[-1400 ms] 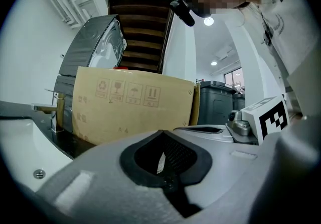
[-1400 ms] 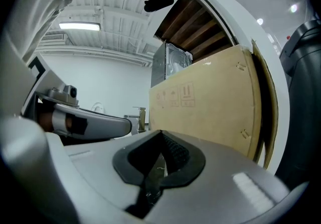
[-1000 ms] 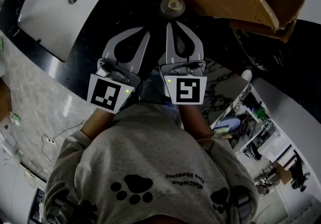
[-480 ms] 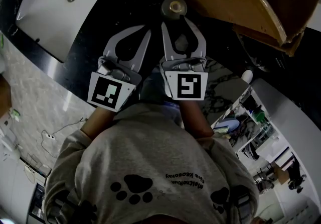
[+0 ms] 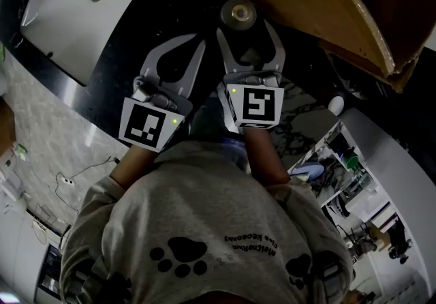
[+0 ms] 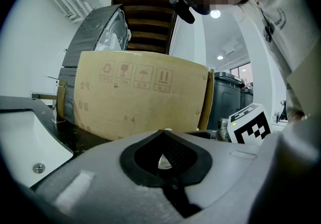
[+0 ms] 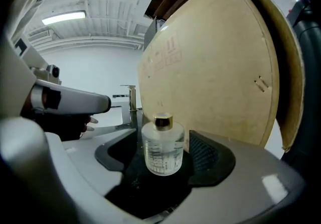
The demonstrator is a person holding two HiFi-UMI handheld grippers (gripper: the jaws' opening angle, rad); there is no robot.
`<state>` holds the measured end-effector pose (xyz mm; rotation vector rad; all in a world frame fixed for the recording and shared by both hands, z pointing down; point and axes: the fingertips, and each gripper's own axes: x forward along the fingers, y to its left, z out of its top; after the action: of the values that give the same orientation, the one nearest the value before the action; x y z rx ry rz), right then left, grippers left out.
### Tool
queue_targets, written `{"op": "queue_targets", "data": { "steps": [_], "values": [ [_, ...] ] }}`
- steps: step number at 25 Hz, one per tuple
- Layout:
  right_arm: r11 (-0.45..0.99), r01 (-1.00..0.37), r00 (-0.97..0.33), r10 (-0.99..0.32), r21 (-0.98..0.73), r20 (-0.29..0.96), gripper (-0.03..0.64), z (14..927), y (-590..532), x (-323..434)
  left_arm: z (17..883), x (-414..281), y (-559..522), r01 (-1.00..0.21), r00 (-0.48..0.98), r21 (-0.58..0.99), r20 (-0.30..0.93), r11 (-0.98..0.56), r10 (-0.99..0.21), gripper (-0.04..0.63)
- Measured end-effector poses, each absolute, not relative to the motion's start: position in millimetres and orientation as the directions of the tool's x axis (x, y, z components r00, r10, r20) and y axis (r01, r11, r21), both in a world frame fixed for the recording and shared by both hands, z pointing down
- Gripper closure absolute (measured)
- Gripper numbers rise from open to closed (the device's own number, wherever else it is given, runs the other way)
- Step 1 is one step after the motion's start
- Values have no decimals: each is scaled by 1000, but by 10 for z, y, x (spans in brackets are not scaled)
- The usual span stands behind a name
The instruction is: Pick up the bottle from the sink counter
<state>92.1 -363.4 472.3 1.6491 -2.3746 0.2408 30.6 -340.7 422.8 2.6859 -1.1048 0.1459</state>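
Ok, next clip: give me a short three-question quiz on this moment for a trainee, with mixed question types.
1. True or false: the left gripper has its jaws apart.
2. What stands between the pads of the right gripper? A) a tap B) a clear bottle with a gold cap C) a cup
3. Seen from the right gripper, what large thing stands behind the bottle on the dark counter?

Key
1. False: they are together.
2. B. The jaws have just been opening and the pads do not press on it.
3. The cardboard box.
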Motion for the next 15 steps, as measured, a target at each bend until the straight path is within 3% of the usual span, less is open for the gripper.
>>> {"op": "queue_targets", "data": {
  "steps": [5, 15],
  "values": [
    [358, -934, -342, -880, -12, 331, 272, 4861, -3711, 906, 4251, 305, -3428, -706, 708, 181, 184, -685, -682, 595],
    [363, -932, -334, -855, 0, 398, 247, 5024, -3860, 876, 4292, 282, -3484, -711, 703, 189, 191, -677, -685, 596]
  ]
}}
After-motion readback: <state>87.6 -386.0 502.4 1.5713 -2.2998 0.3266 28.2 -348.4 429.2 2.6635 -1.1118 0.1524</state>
